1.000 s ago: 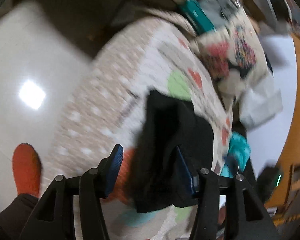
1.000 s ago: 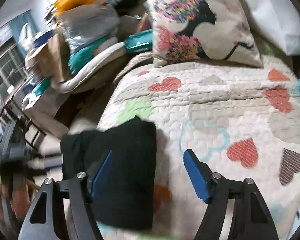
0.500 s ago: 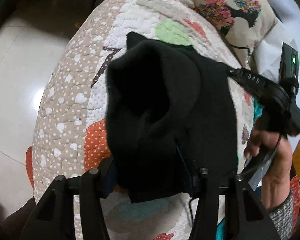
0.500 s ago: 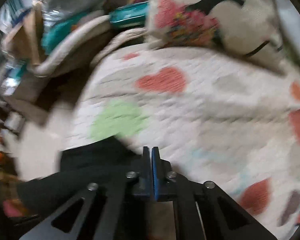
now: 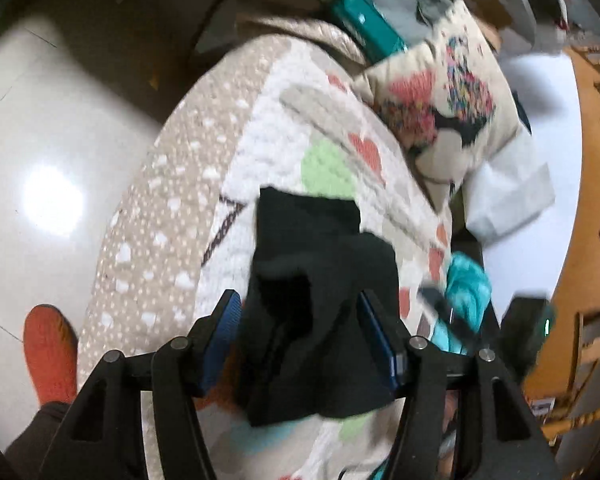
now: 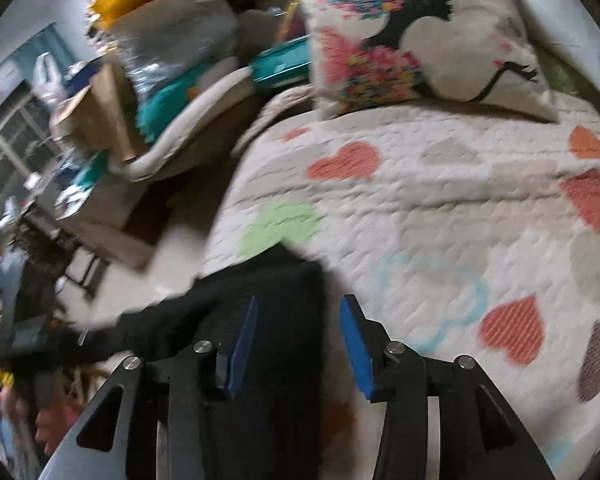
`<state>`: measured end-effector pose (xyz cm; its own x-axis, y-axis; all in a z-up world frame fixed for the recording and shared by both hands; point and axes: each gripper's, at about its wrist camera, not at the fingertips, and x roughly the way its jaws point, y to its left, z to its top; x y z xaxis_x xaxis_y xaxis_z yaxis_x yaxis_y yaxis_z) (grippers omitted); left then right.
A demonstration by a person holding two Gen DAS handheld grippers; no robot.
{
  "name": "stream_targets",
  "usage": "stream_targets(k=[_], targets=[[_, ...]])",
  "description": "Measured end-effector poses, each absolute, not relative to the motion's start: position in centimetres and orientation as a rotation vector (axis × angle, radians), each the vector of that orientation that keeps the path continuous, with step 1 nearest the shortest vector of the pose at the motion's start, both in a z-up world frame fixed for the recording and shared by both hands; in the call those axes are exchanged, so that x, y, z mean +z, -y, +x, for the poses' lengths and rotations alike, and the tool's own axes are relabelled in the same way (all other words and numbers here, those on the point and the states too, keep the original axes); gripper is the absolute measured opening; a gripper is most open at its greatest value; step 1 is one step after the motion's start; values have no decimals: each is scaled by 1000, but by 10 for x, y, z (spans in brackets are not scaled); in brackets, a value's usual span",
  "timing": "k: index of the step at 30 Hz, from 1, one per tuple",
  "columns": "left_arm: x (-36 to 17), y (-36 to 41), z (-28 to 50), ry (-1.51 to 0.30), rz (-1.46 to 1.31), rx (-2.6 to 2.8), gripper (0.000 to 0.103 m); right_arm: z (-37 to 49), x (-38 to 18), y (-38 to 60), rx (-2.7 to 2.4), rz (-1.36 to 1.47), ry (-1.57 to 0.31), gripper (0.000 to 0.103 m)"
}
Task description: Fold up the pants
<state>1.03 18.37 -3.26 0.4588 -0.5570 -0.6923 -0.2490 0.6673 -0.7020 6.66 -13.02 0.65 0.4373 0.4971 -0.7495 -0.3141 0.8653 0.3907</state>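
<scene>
Two grippers, left (image 5: 300, 332) and right (image 6: 298, 340), spread their released fingers around folded black fabric pants (image 5: 320, 300) on a heart-patterned quilt (image 6: 440, 208).

Your black pants (image 5: 320, 300) lie folded into a compact, roughly rectangular bundle near the edge of the heart-patterned quilt (image 5: 284, 128). In the left wrist view you see the far end flat and squared off against a green heart, while the nearer part bunches up in soft, thick layers. In the right wrist view the pants (image 6: 276, 344) stretch toward the quilt's left edge, blurred there.
</scene>
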Motion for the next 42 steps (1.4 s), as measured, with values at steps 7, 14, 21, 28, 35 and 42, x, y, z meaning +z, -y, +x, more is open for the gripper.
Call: stream_targets(k=[7,14,21,28,35,42], targets=[[-81,-166,46,-1226,-731,4,89,45,-31,109,489,121,-1074,50],[-84,-196,29,-1204,-980,-47,91,41,-21,125,456,149,-1057,62],[-73,-186,-1,-1141,-1057,-176,91,45,-20,147,449,248,-1045,62],[-35,-196,-16,-955,-1005,-152,90,45,-23,157,443,276,-1044,62],[-60,-166,-7,-1095,-954,-226,90,50,-30,157,475,342,-1059,65],[-82,-127,4,-1202,-779,-226,90,66,-49,144,516,402,-1112,74]])
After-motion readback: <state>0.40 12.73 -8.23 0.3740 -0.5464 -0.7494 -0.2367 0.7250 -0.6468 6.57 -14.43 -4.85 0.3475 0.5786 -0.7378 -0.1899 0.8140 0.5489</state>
